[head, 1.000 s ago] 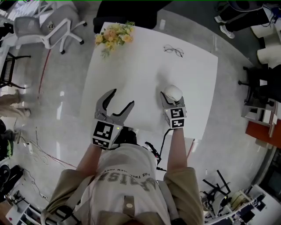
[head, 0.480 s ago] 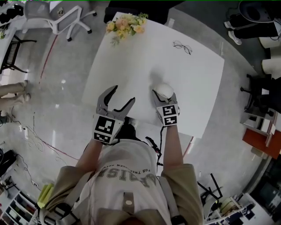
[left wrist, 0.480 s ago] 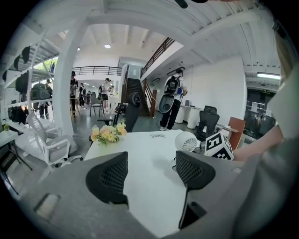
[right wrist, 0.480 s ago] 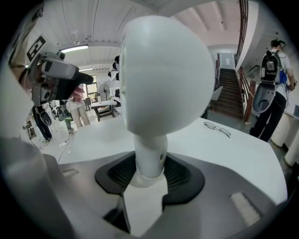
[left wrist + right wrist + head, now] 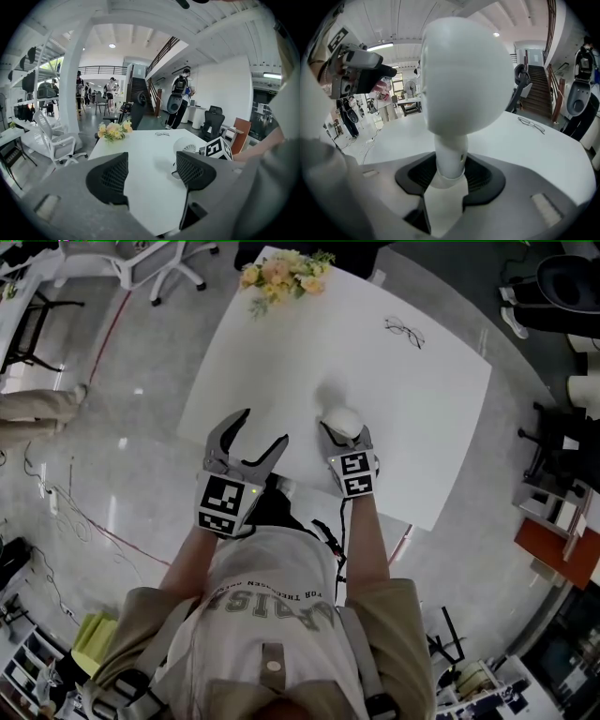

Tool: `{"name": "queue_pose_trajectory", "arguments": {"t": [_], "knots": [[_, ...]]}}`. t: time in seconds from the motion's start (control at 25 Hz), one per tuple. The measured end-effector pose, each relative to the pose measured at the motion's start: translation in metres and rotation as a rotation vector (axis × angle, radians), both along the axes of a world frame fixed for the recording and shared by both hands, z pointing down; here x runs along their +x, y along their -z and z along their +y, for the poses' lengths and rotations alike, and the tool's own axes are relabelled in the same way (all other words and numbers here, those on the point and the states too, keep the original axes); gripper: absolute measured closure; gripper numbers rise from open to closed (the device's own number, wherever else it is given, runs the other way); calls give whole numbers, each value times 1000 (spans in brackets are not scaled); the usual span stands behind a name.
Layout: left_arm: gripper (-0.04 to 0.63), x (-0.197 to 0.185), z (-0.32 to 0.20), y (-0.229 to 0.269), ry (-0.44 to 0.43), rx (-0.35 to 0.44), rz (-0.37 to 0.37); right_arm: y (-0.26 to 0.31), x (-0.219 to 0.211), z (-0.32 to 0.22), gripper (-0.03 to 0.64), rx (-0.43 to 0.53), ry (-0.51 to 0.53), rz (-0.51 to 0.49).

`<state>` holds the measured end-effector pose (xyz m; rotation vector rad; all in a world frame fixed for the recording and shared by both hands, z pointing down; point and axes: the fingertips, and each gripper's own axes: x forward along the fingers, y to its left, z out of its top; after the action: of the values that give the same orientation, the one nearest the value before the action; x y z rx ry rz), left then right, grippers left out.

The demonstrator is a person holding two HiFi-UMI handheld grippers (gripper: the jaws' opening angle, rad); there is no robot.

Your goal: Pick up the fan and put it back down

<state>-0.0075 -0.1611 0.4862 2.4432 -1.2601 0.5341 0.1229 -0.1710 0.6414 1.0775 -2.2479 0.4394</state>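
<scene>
The head view looks steeply down from above the person and takes in the whole white tabletop (image 5: 412, 409). The left gripper view sits low at the near edge and faces across it, while the right gripper view sits close behind the fan (image 5: 461, 79), which fills its middle. All three share the glasses (image 5: 405, 331) on the far side.

Reads "RAIS" in large grey capitals, edges lost in folds, across the chest of the pale T-shirt with khaki sleeves (image 5: 272, 615), near side of the head view. Carries beneath a smaller line starting "FOR", the rest too small to read.
</scene>
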Motion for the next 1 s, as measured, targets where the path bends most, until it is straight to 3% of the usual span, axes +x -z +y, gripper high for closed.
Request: {"name": "queue_pose_trajectory", "arguments": {"t": [1.0], "knots": [[256, -17, 2, -14, 40, -33, -19, -18, -9, 3, 436, -24, 59, 55]]}}
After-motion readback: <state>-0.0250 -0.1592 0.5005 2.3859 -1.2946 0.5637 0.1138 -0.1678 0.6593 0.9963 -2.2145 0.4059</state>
